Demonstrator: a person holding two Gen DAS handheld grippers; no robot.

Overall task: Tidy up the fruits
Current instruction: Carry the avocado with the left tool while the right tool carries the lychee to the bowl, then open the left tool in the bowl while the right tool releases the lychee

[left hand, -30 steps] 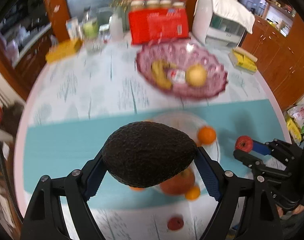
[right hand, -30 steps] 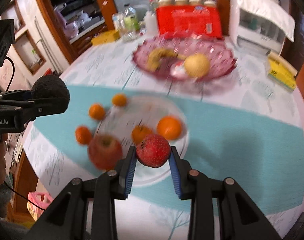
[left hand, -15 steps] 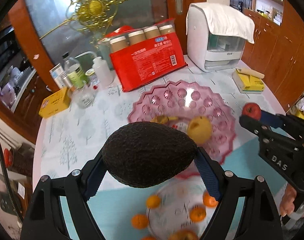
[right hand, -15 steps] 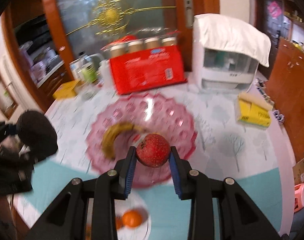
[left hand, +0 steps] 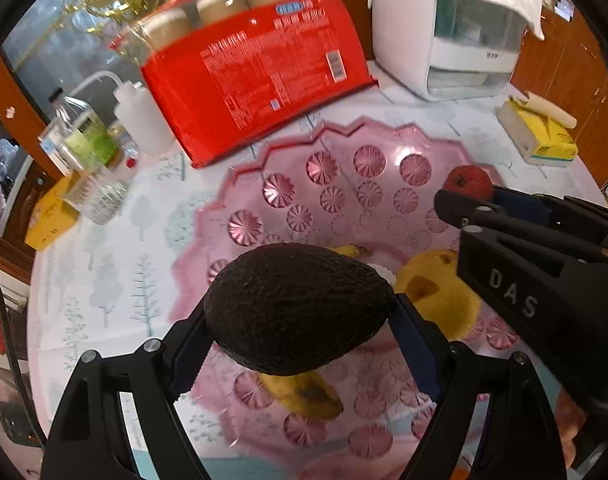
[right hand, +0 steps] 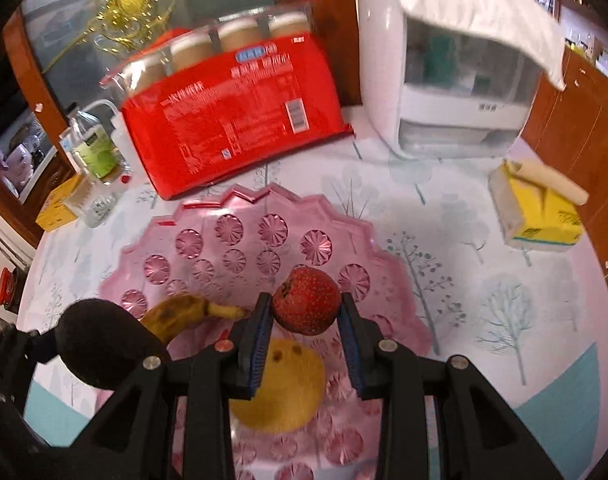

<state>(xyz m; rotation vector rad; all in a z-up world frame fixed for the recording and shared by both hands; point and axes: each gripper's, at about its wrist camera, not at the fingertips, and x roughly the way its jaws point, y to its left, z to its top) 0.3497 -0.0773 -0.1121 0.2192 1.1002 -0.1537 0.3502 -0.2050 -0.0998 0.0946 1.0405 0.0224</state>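
An avocado [left hand: 299, 306] and a red fruit [right hand: 307, 306] are being pinched by the left gripper [left hand: 299, 320] and right gripper [right hand: 306, 316] over the pink bowl [right hand: 239, 200], inside its scalloped rim.

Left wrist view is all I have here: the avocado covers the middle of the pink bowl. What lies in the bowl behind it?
Observer: In the right wrist view, a spotted banana lies in the pink bowl, left of a round yellow fruit.
Operator: I see the red fruit only from the side. Is it really gripped?
Observer: Yes. The right gripper is clamped on the red fruit from both sides.
Operator: Is it over the bowl or past the rim?
Observer: Over the bowl, just beyond the round yellow fruit, held in the air and resting on nothing.
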